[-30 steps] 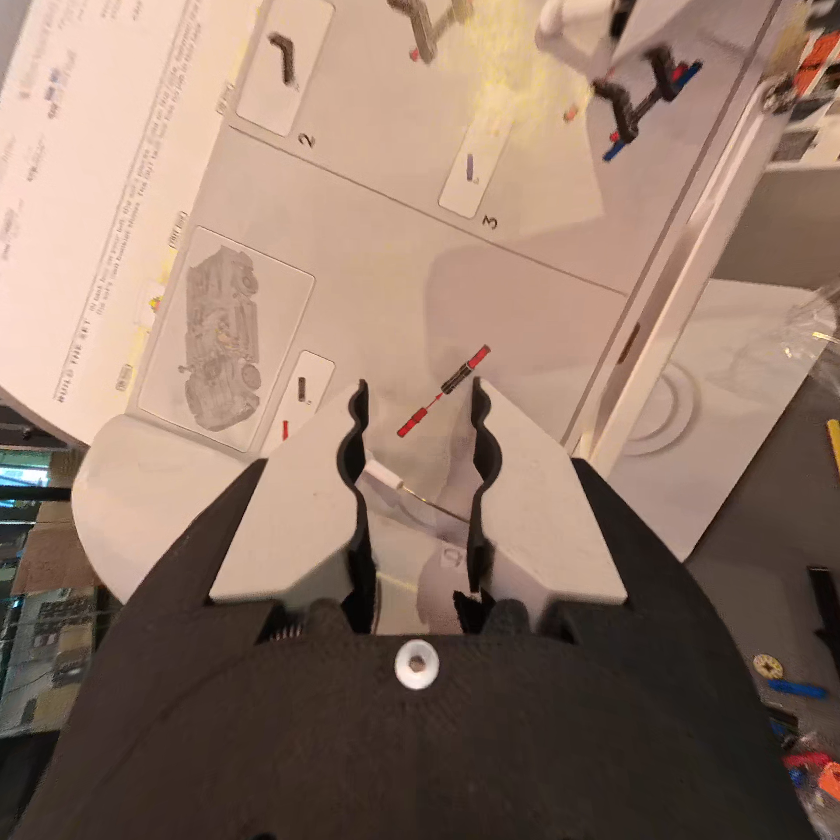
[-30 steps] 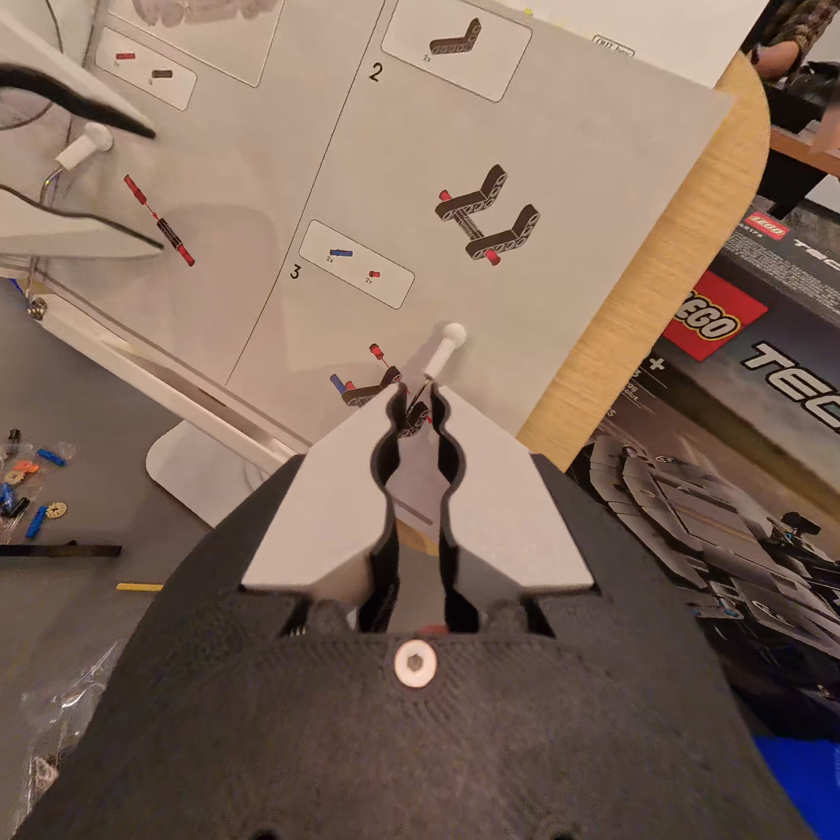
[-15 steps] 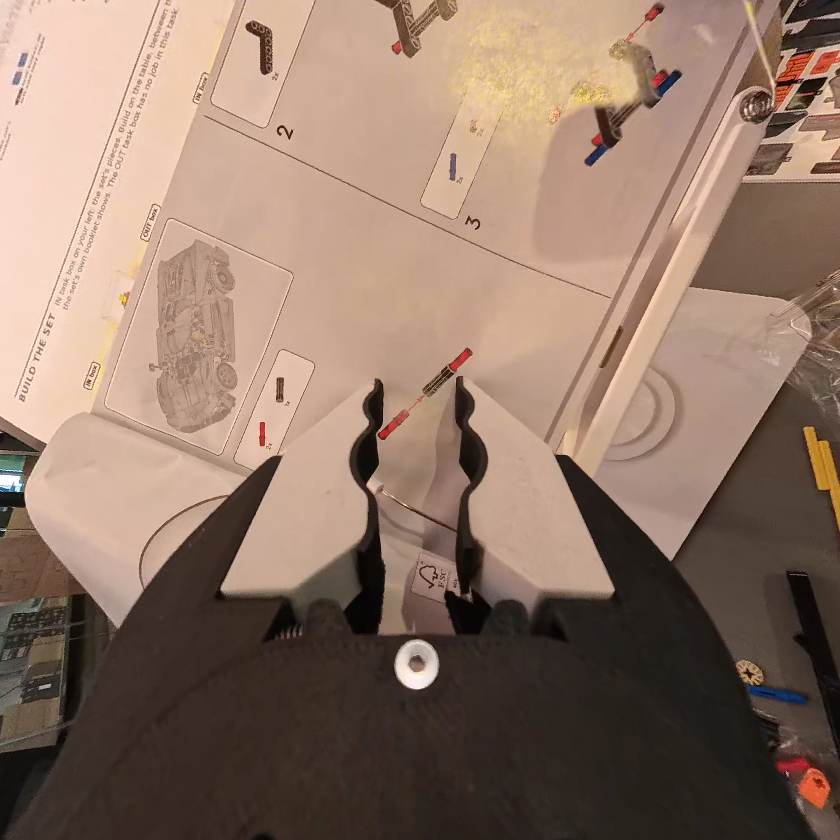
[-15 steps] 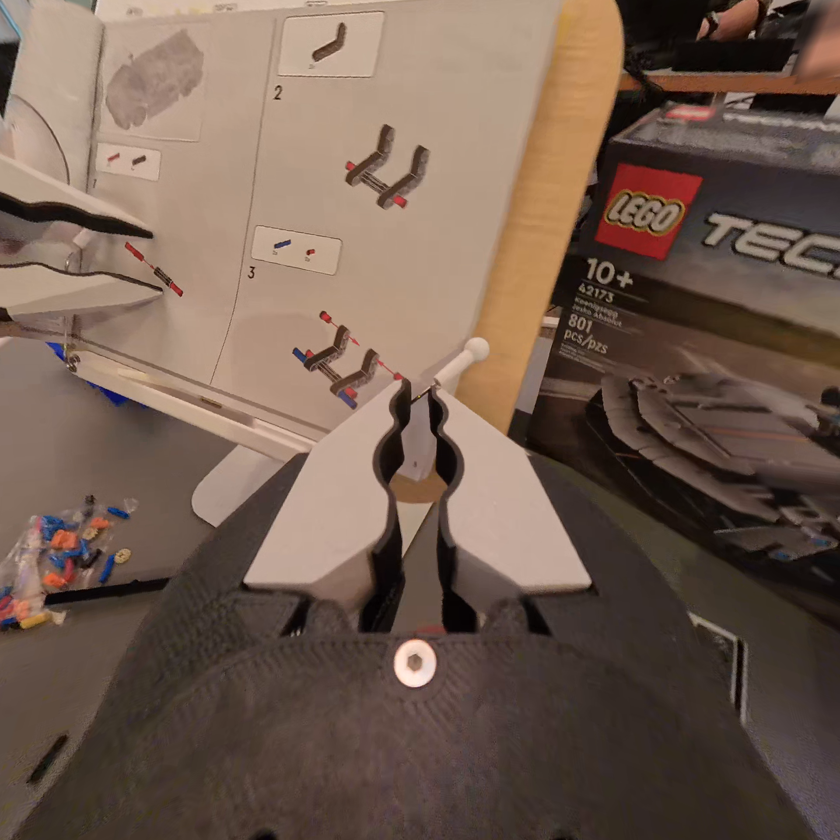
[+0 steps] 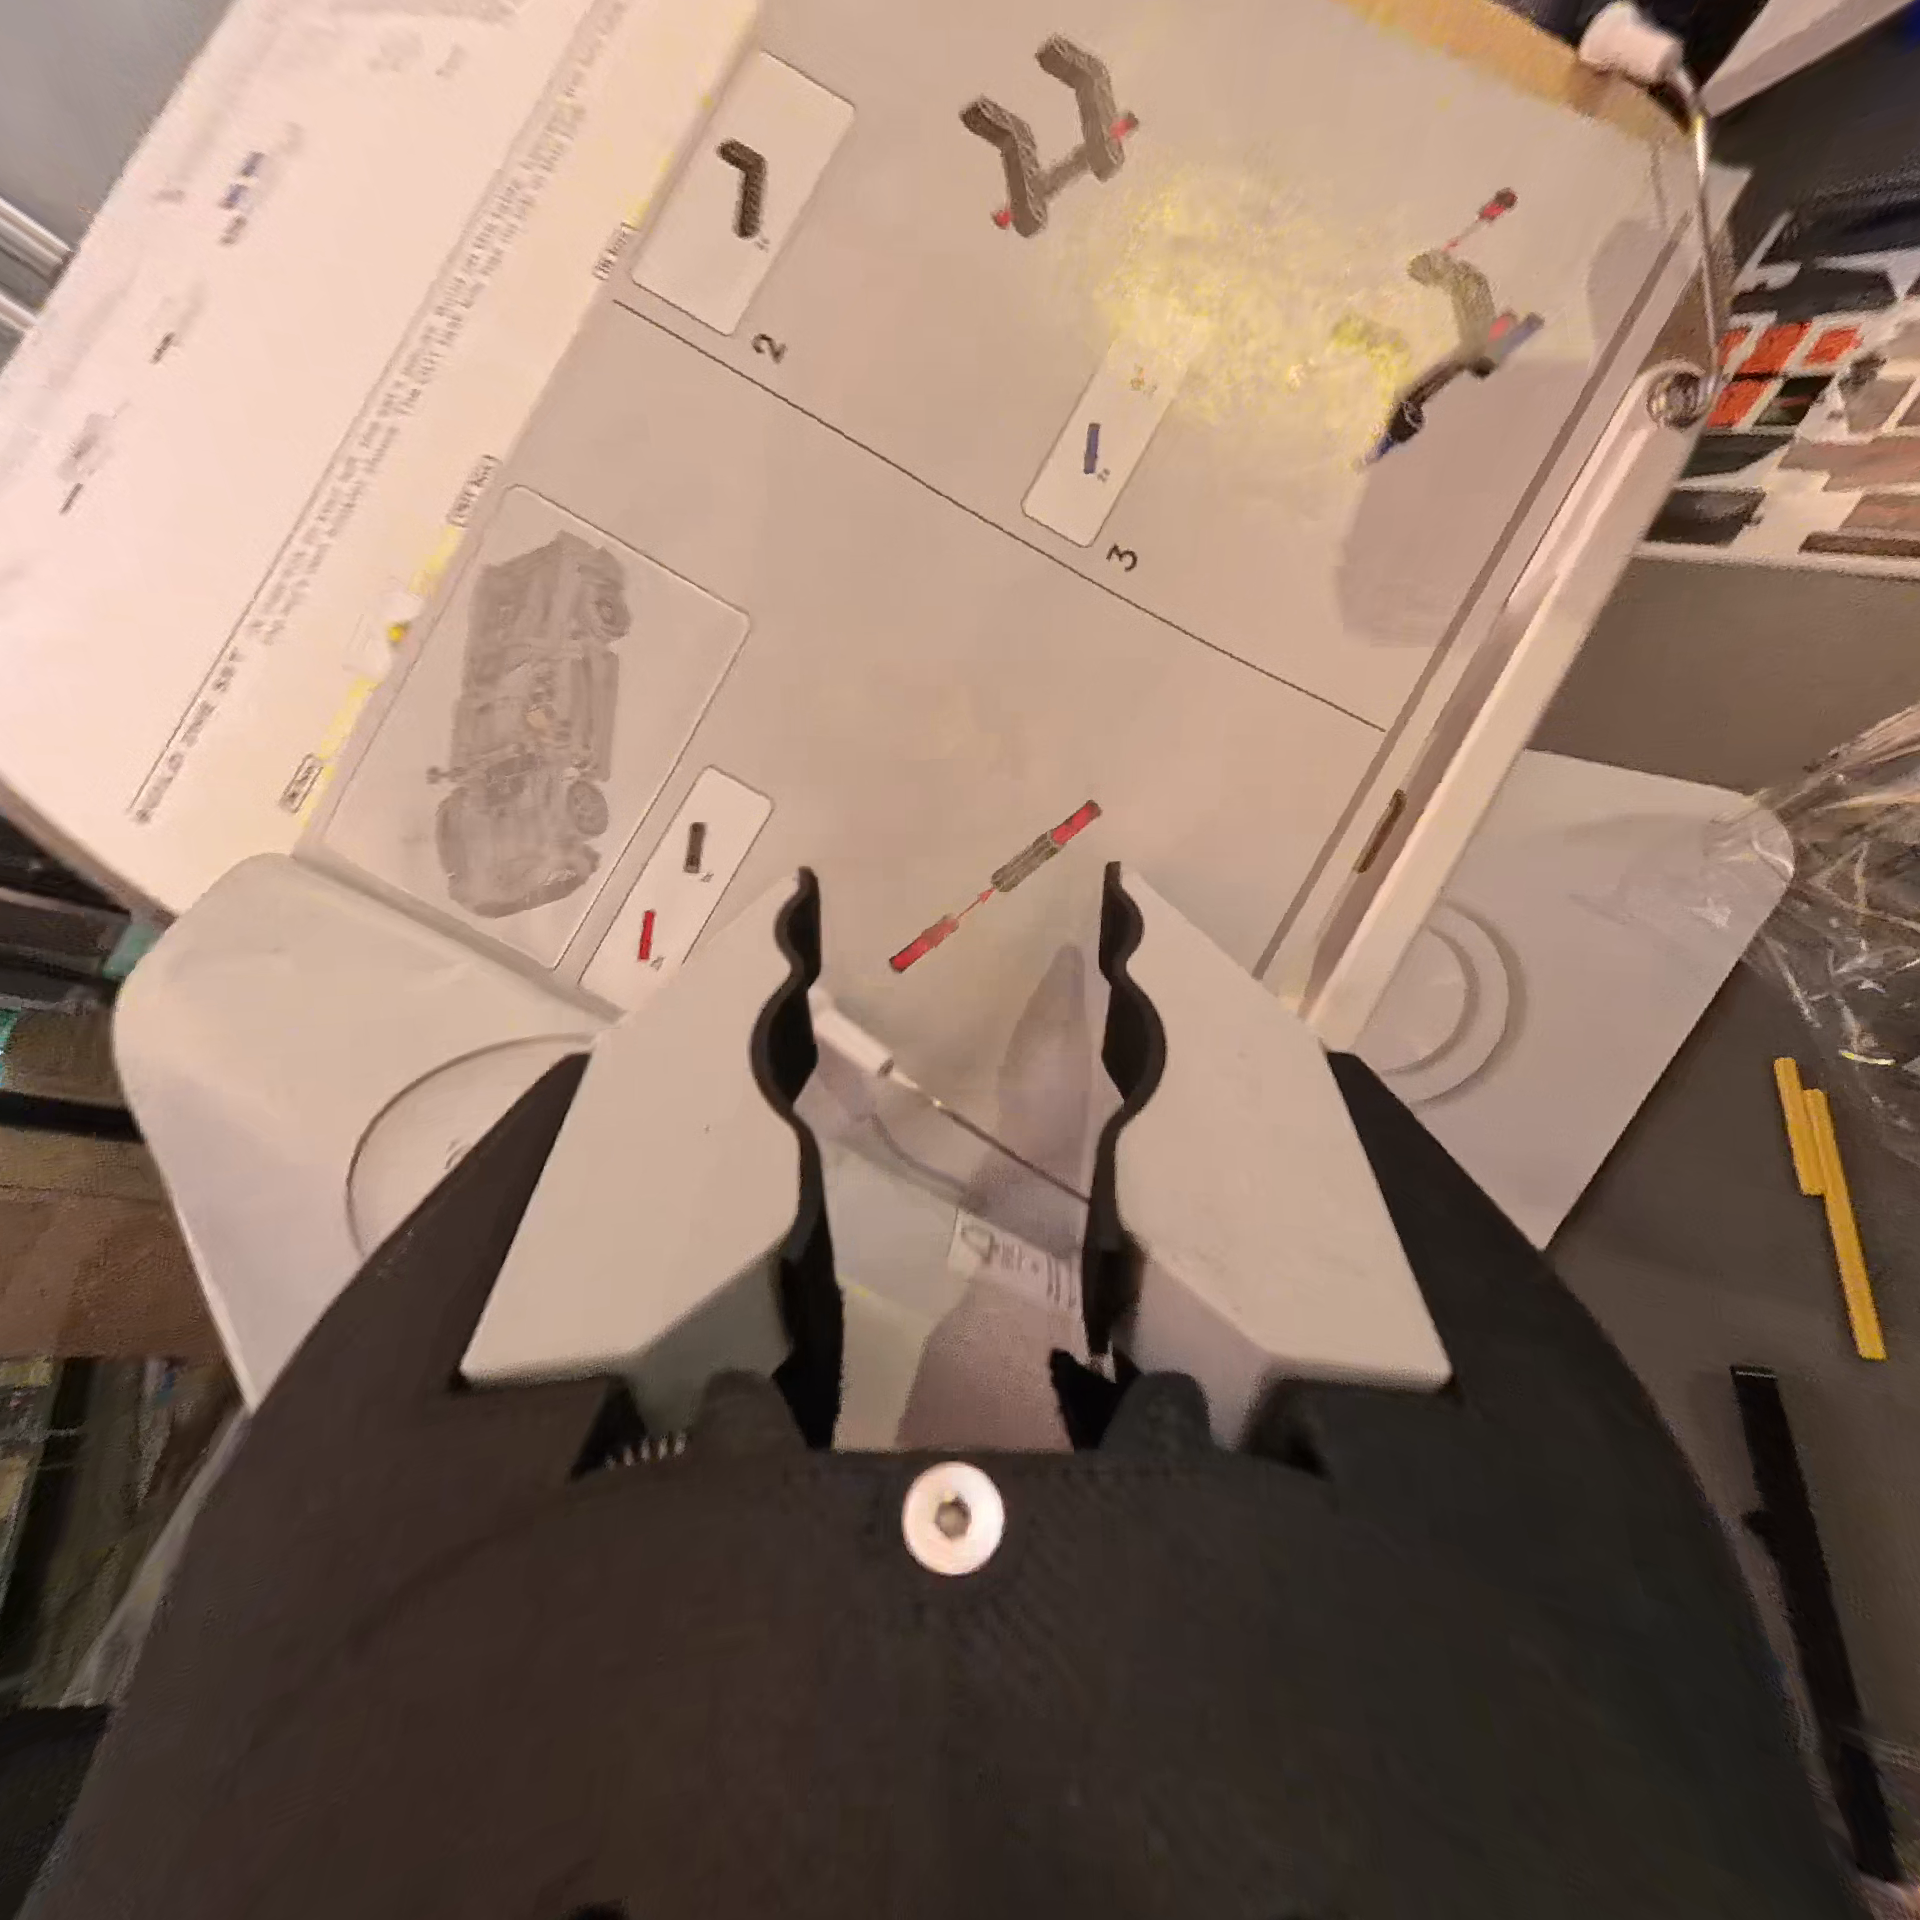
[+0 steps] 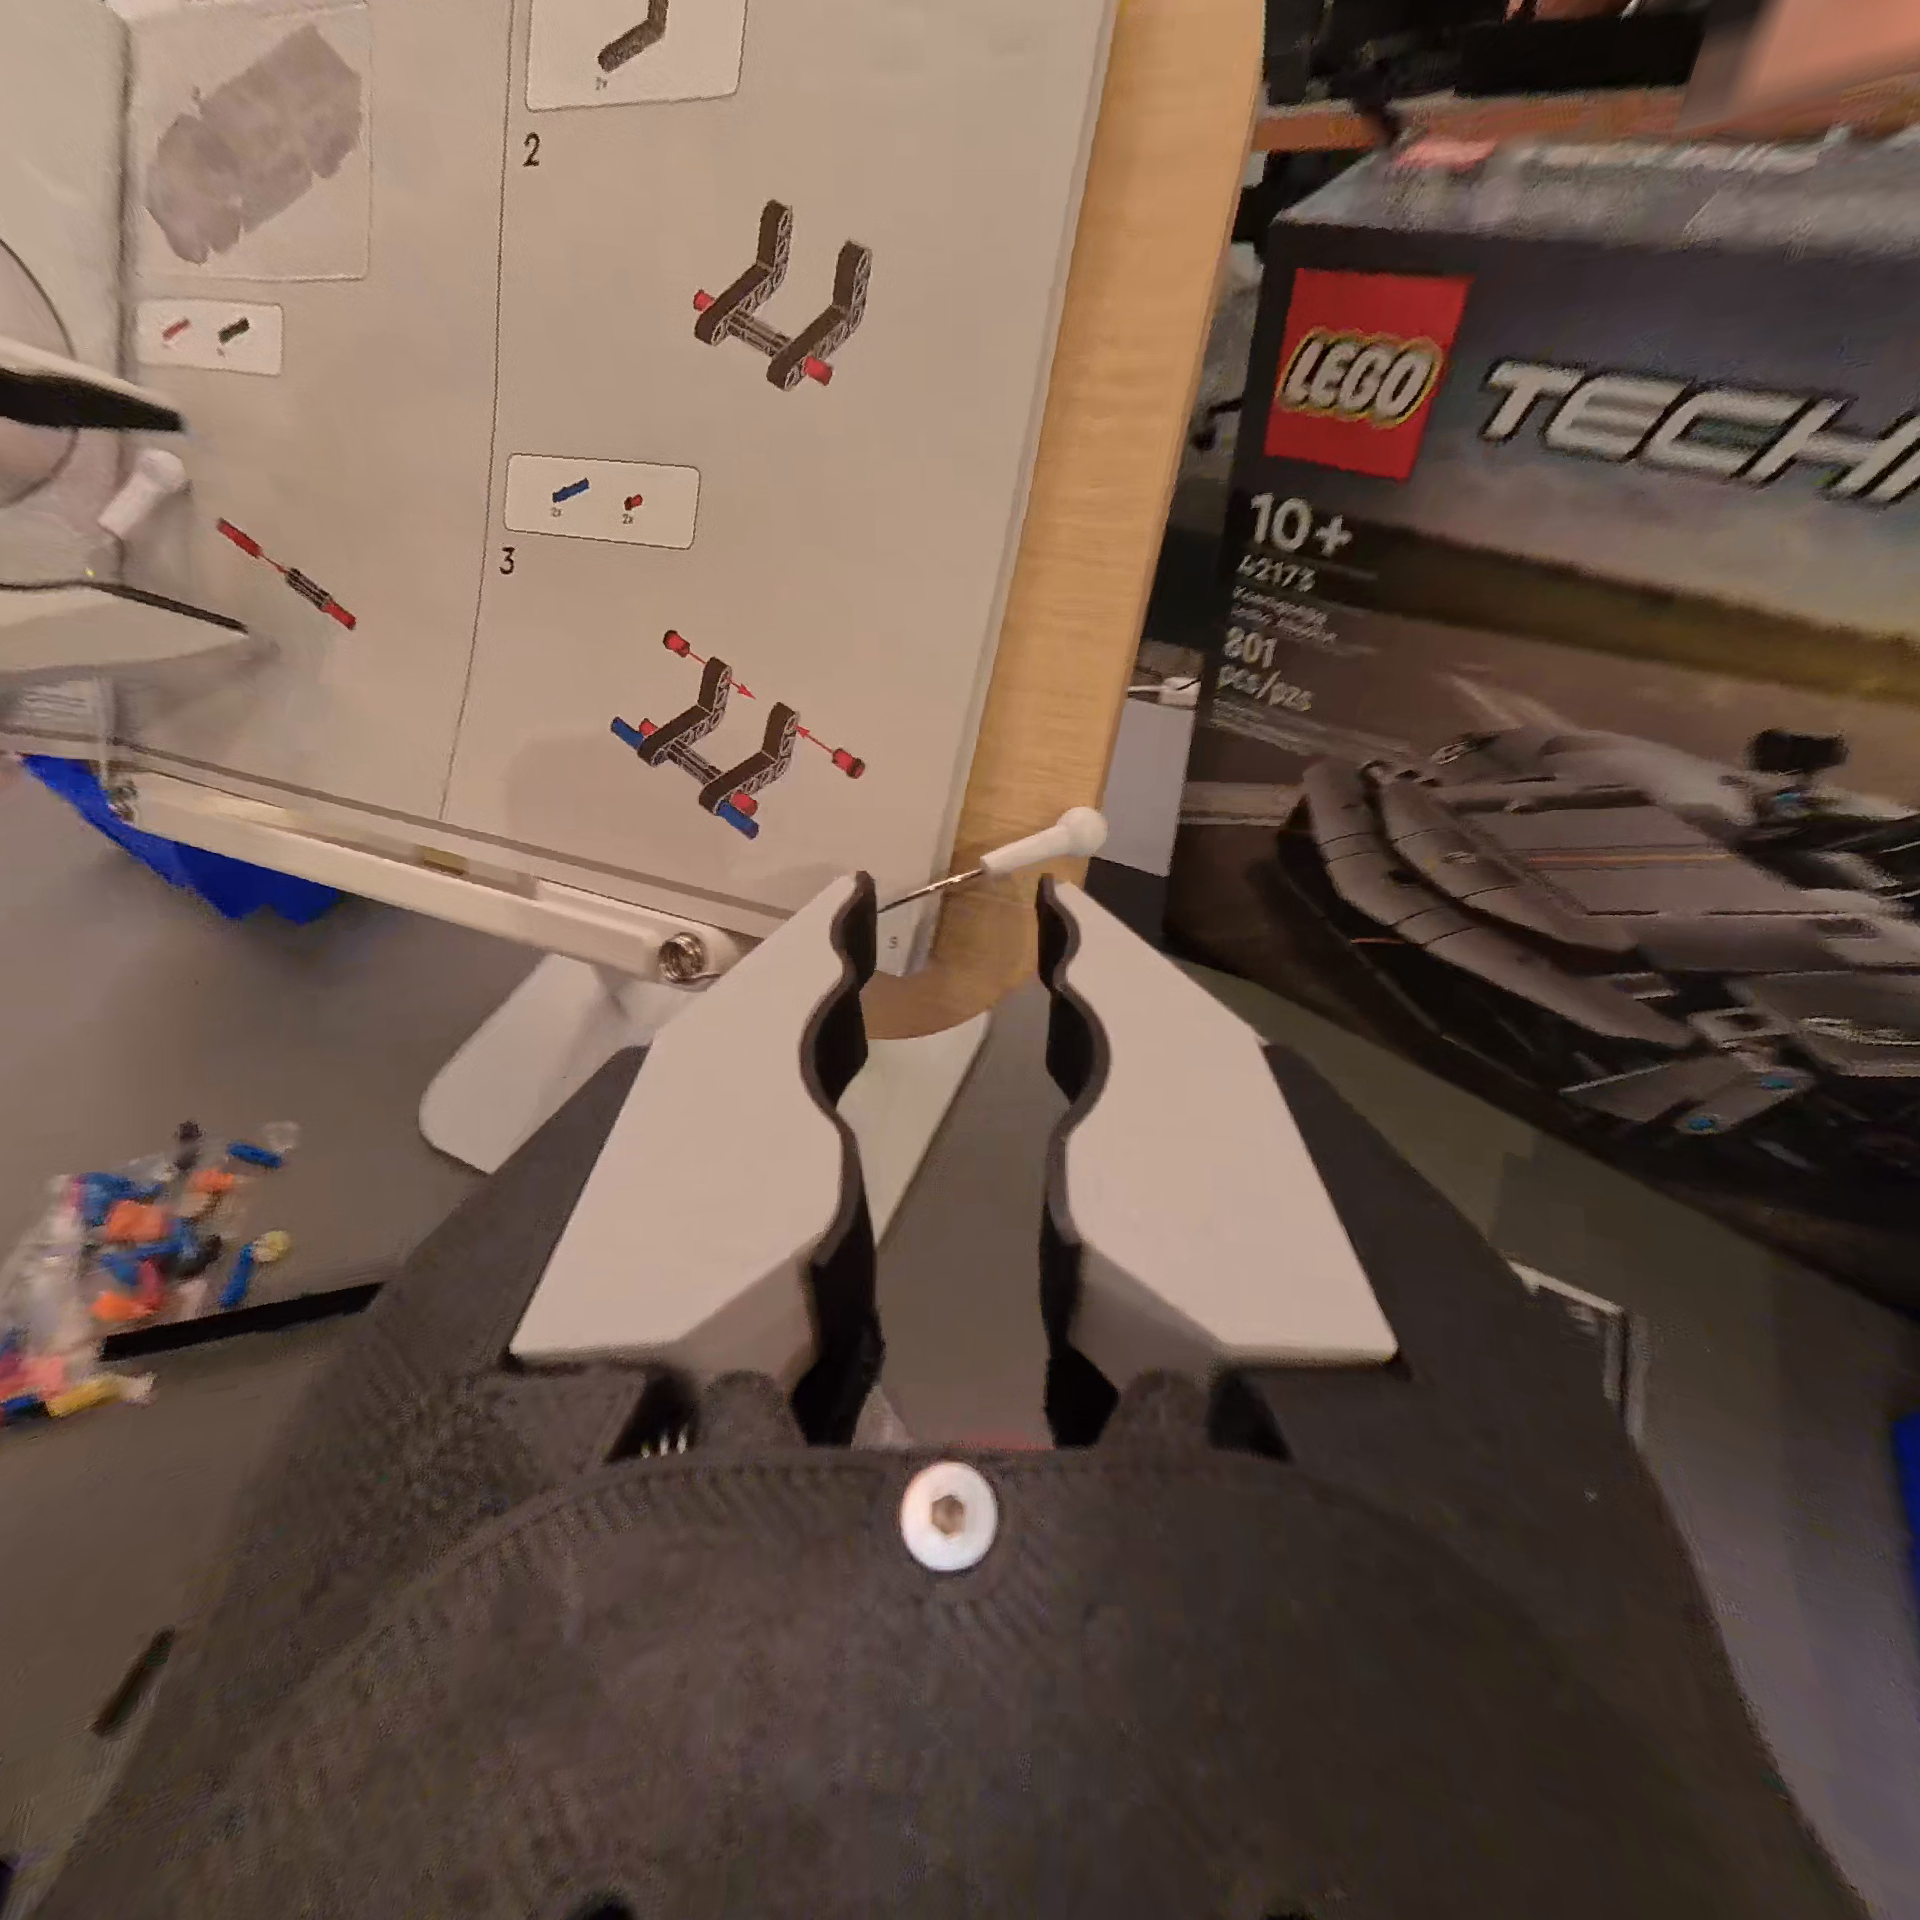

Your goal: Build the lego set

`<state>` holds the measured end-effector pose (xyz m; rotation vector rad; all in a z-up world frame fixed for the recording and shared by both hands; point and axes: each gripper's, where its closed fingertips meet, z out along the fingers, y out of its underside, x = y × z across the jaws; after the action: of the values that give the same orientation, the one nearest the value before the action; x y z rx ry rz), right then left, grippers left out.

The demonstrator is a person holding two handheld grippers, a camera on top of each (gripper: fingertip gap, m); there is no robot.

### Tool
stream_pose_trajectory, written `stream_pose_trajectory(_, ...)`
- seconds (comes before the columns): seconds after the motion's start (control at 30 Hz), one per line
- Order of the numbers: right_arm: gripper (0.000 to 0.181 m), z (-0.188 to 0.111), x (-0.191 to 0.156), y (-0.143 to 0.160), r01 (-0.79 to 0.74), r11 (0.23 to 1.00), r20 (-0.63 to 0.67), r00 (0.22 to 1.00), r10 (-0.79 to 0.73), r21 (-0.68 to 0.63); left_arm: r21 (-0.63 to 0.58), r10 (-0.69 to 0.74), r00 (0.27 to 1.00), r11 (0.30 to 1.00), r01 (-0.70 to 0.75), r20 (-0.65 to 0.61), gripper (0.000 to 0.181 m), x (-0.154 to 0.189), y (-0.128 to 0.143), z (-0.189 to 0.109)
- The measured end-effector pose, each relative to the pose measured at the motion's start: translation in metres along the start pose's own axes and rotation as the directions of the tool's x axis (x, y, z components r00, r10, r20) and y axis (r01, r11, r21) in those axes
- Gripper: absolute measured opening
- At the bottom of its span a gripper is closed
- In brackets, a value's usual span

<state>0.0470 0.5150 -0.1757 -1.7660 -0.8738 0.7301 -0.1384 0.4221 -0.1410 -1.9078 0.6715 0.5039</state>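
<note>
Lego instruction booklet [image 6: 644,436] stands open on a white stand [image 6: 488,904] backed by a light wooden board [image 6: 1122,520], filling the 11 o'clock part of the right wrist view. Its page shows drawn building steps with black angled beams and red and blue pins. The boxed Lego set [image 6: 1579,644], dark with a grey car pictured on it, stands at 2 o'clock, just beside the board. A clear bag of small coloured pieces [image 6: 125,1257] lies on the grey table [image 6: 208,1039] at 8 o'clock.

The right gripper [image 6: 951,899] has its grey fingers [image 6: 717,1143] parted with a clear gap and nothing between them. A thin wire clip with a white tip [image 6: 1044,840] juts from the stand's lower corner at 12 o'clock, just past the fingertips. The left gripper [image 6: 156,520] shows at 9 o'clock, close against the page.

In the left wrist view the left gripper [image 5: 956,888] is likewise spread wide and empty, pointing at the booklet [image 5: 935,644]. A second white-tipped wire clip [image 5: 852,1044] lies across the page between its fingers [image 5: 675,1143]. The stand's rounded white base [image 5: 1621,997] sits at 3 o'clock, with crumpled clear plastic [image 5: 1860,894] and thin yellow pieces [image 5: 1829,1216] near it on the table [image 5: 1714,1351].
</note>
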Motion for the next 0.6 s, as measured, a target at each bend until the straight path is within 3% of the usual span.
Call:
stream_pose_trajectory(0.03, 0.032, -0.004, 0.000, -0.005, 0.030, 0.999, -0.012, 0.999, -0.030, 0.010, 0.003, -0.030, 1.000, 1.000, 0.030, 0.002, 0.051, -0.001, 0.001, -0.005)
stream_pose_trajectory(0.2, 0.036, 0.001, -0.023, -0.030, 0.254, 0.967, -0.009, 0.967, -0.254, 0.008, -0.080, -0.197, 0.980, 0.977, 0.198, 0.023, 0.036, -0.002, 0.026, -0.022)
stream_pose_trajectory(0.33, 0.036, 0.023, -0.047, -0.040, 0.367, 0.930, 0.023, 0.930, -0.367, -0.016, -0.138, -0.276, 0.961, 0.952, 0.274, 0.010, 0.040, 0.005, 0.038, -0.024)
stream_pose_trajectory(0.4, 0.032, 0.033, -0.055, -0.043, 0.387, 0.922, 0.043, 0.922, -0.386, -0.018, -0.142, -0.301, 0.954, 0.944, 0.297, -0.001, 0.032, 0.008, 0.038, -0.022)
stream_pose_trajectory(0.5, 0.027, 0.043, -0.064, -0.043, 0.408, 0.913, 0.070, 0.911, -0.406, -0.021, -0.185, -0.274, 0.961, 0.943, 0.276, 0.035, 0.006, 0.007, 0.045, -0.014)
stream_pose_trajectory(0.6, 0.021, 0.050, -0.071, -0.040, 0.440, 0.897, 0.095, 0.895, -0.435, -0.034, -0.158, -0.310, 0.950, 0.937, 0.311, 0.029, 0.004, 0.006, 0.045, -0.013)
